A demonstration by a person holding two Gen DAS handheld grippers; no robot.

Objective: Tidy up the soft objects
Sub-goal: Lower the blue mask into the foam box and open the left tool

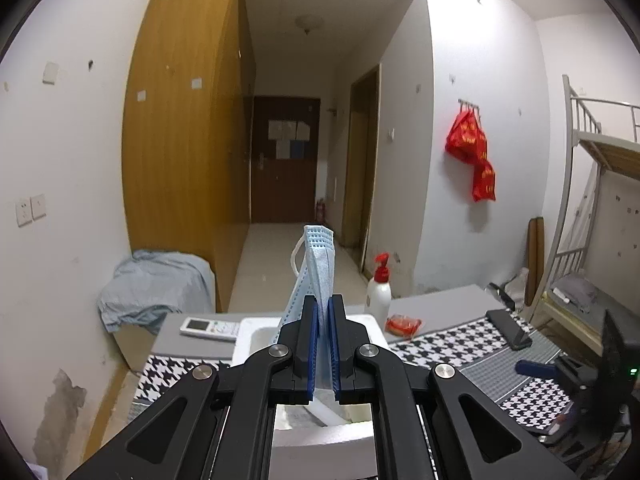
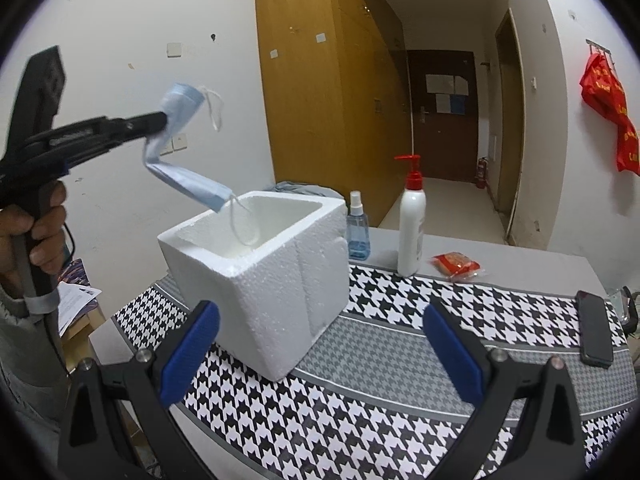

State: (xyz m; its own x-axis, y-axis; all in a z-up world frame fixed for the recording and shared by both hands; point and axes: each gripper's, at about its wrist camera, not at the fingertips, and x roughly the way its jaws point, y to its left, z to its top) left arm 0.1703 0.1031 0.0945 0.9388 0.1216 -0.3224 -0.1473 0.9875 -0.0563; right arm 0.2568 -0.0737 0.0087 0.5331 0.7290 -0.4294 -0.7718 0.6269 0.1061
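My left gripper [image 1: 323, 312] is shut on a folded light-blue face mask [image 1: 316, 264], which sticks up between the blue pads. In the right wrist view the left gripper [image 2: 162, 120] holds the face mask [image 2: 180, 178] in the air above the near-left rim of a white foam box [image 2: 280, 292]. One ear loop dangles into the box's opening. The foam box [image 1: 256, 334] lies just below the left gripper. My right gripper [image 2: 320, 356] stands open in front of the box, with nothing between its fingers.
A houndstooth cloth [image 2: 400, 360] covers the table. Behind the box stand a blue spray bottle [image 2: 357, 232] and a white pump bottle [image 2: 411, 232]. A red packet [image 2: 456, 264], a dark phone [image 2: 595, 328] and a white remote [image 1: 210, 328] also lie there. A hand [image 2: 36, 228] grips the left tool.
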